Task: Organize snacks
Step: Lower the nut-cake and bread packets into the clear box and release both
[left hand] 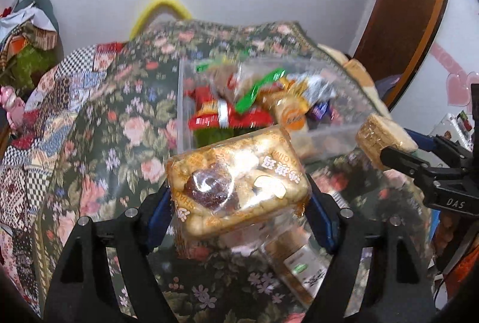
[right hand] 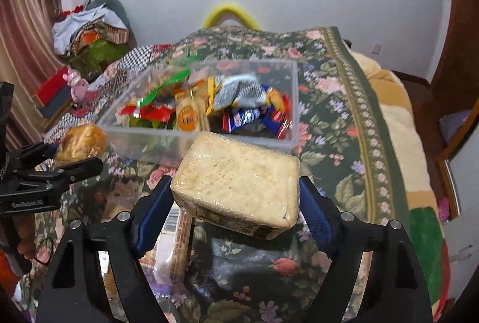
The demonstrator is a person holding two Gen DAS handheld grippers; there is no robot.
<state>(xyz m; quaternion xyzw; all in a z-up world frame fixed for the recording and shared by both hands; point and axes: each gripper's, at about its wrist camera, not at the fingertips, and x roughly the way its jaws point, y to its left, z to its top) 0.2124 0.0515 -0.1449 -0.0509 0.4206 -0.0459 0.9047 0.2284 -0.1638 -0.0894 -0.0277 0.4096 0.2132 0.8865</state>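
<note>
My left gripper (left hand: 239,203) is shut on a wrapped pastry pack (left hand: 239,182) with orange print, held above the floral cloth, just short of a clear plastic box (left hand: 329,140) full of mixed snacks. My right gripper (right hand: 236,200) is shut on a pale wrapped cake block (right hand: 239,179), also held just in front of the clear box (right hand: 239,140). Each gripper shows in the other view: the right one (left hand: 386,149) with its block at right, the left one (right hand: 77,149) with its pack at left.
More wrapped snacks lie on the cloth under the grippers (left hand: 299,266) (right hand: 173,236). The floral cloth (right hand: 344,119) covers the surface. A clothes pile (right hand: 89,29) and a pink toy (right hand: 76,86) are at left; a wooden door frame (left hand: 413,8) is at right.
</note>
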